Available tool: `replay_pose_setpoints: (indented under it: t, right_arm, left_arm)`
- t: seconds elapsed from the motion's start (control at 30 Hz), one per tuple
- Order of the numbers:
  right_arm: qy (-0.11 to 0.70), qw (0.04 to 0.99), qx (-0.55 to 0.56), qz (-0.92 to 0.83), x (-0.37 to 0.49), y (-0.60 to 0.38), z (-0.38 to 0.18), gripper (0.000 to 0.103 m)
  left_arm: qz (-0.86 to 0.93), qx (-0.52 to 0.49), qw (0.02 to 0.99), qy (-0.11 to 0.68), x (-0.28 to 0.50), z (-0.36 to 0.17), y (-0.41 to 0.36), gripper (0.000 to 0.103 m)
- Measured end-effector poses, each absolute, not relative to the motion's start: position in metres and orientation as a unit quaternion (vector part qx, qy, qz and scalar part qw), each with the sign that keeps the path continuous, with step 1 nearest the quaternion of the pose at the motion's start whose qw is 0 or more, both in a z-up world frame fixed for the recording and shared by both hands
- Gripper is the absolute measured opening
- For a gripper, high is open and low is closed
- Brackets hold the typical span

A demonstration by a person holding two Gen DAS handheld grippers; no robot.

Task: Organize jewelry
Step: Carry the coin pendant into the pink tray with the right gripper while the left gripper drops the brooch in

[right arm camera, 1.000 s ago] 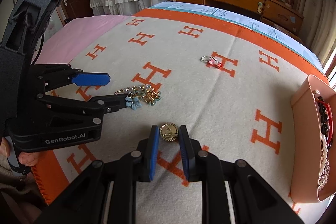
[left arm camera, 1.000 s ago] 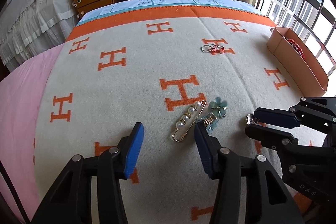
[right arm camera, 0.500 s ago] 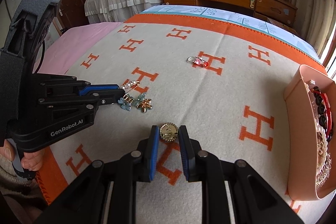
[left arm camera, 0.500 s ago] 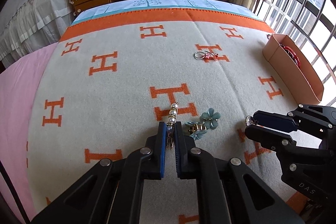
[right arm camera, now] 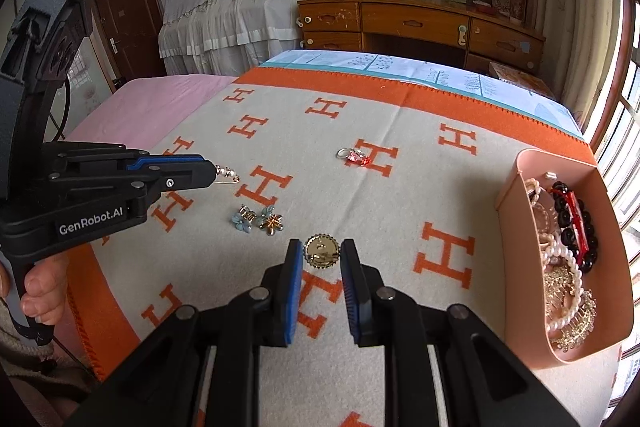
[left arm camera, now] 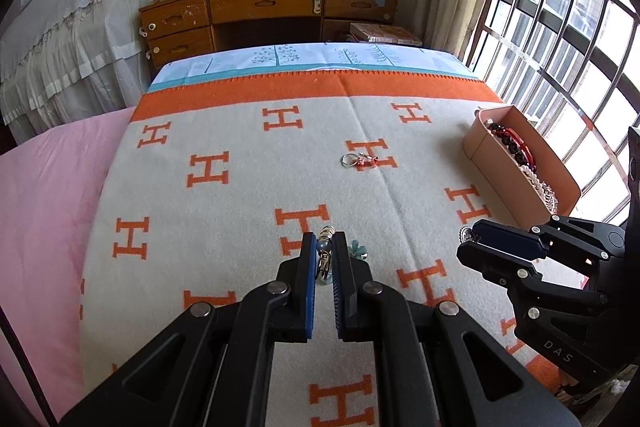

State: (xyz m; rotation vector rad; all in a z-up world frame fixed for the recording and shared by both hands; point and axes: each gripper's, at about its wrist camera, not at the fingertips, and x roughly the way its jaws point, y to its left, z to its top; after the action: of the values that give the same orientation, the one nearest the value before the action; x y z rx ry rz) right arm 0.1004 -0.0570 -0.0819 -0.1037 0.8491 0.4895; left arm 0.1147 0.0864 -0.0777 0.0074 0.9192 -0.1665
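My left gripper [left arm camera: 323, 247] is shut on a gold safety-pin brooch with pearls [left arm camera: 325, 245] and holds it above the blanket; the pin's tip sticks out of the left gripper [right arm camera: 208, 175] in the right wrist view [right arm camera: 227, 174]. My right gripper [right arm camera: 320, 255] is shut on a round gold brooch [right arm camera: 321, 251], lifted off the blanket; it also shows in the left wrist view [left arm camera: 466, 235]. Two blue flower clips [right arm camera: 258, 219] lie on the blanket. A ring with a red charm [right arm camera: 354, 157] lies farther back. A pink tray [right arm camera: 516, 195] at the right holds beads and pearls.
The bed is covered by a cream blanket with orange H marks [right arm camera: 400, 187]. A pink sheet [left arm camera: 48, 195] lies to the left. A wooden desk [left arm camera: 272, 7] stands behind the bed, and a barred window [left arm camera: 560, 47] is at the right.
My left gripper closed on the pearl pin and lifted it off the blanket. Both grippers rose, the right one keeping the gold brooch. The flower clips stayed on the blanket.
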Motion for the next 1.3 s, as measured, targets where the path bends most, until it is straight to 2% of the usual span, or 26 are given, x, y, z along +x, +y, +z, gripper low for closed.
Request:
replay_pose_setpoints:
  t: [0.33,0.6,0.8,1.0,1.3]
  right_arm:
    - [0.349,0.918,-0.014,0.186,0.088,-0.119,-0.032,0.019]
    - [0.327,0.939,0.011,0.106,0.103,-0.198,-0.005,0.019]
    - [0.345,0.934,0.041,0.078,0.123,-0.242,-0.016,0.019]
    - [0.368,0.926,0.047,0.073,0.146,-0.255,-0.037,0.019]
    - [0.399,0.912,0.049,0.081,0.176,-0.258,-0.064,0.019]
  left_arm:
    - [-0.119,0.021,0.906,0.405,0.116,-0.021,0.030,0.005]
    - [-0.168,0.036,0.900,0.400,0.144,0.000,-0.046,0.005]
    - [-0.191,0.055,0.890,0.411,0.174,-0.011,-0.104,0.005]
    - [-0.195,0.070,0.872,0.443,0.208,-0.043,-0.148,0.005]
    - [-0.192,0.084,0.856,0.473,0.233,-0.080,-0.171,0.006]
